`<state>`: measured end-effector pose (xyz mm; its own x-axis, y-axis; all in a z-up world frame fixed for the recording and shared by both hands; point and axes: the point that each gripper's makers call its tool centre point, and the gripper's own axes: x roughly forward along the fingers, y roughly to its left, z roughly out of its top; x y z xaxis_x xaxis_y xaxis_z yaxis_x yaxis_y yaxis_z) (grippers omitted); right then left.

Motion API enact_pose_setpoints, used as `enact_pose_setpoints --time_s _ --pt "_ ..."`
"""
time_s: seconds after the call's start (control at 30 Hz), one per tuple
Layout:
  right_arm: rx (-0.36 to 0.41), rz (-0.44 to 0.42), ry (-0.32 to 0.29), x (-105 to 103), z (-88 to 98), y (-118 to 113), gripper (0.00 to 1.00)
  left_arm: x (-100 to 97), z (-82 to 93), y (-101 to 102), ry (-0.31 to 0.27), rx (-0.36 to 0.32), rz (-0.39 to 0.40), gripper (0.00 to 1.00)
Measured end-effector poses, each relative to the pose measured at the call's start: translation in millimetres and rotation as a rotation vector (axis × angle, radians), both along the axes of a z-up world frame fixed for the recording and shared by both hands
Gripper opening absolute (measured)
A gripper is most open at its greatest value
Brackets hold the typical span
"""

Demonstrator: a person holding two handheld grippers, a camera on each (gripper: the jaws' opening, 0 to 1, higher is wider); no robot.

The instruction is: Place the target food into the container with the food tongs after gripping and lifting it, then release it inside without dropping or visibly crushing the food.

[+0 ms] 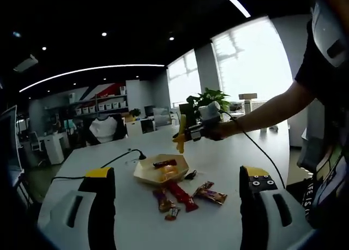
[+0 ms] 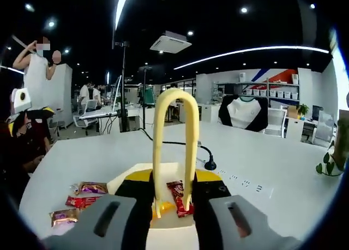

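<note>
The left gripper point(image 1: 177, 198) hangs spread, holding nothing, just short of several wrapped snacks point(image 1: 185, 198) on the table point(image 1: 229, 157). Beyond them sits the bowl point(image 1: 143, 173) with 1 snack bar point(image 1: 164, 163) inside. Above the bowl, the right gripper point(image 2: 173, 203) pinches yellow tongs point(image 2: 174, 146).

Open office: big windows point(image 1: 240, 70) far ahead-right of left claw, ceiling light strips point(image 2: 256, 52), shelving point(image 1: 101, 103) far ahead-left w/ desks.
</note>
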<state>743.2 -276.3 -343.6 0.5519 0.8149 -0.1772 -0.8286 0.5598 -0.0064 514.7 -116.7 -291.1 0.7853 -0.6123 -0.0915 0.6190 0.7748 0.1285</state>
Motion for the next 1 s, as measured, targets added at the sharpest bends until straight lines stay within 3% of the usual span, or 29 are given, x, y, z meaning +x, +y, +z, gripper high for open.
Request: enact_pose_setpoints --time_s 0.37,0.5,0.67,0.73,0.83,1.0 --pt "0.02 0.044 0.013 -33.4 -11.3 -13.1 0.23 0.5 -0.6 -1.1 -0.002 0.001 0.0 1.0" --pt "0.099 0.045 0.022 -39.4 -13.4 -13.3 0.24 1.5 -1.4 -3.0 0.0 -0.001 -0.006 1.0" --pt "0.118 0.054 0.001 -45.2 -25.7 -8.7 0.24 2.1 -1.7 -4.0 0.0 0.001 -0.01 1.0" --pt "0.188 0.075 0.025 -49.7 -24.9 -4.5 0.24 2.3 -2.1 -3.0 0.0 0.001 -0.009 1.0" --pt "0.162 0.077 0.012 -52.2 -34.9 -1.8 0.24 3.0 -3.1 0.7 0.003 0.001 0.0 1.0" --pt "0.126 0.107 0.051 -56.7 -55.5 5.8 0.24 5.4 -4.5 6.4 0.008 0.004 0.02 1.0"
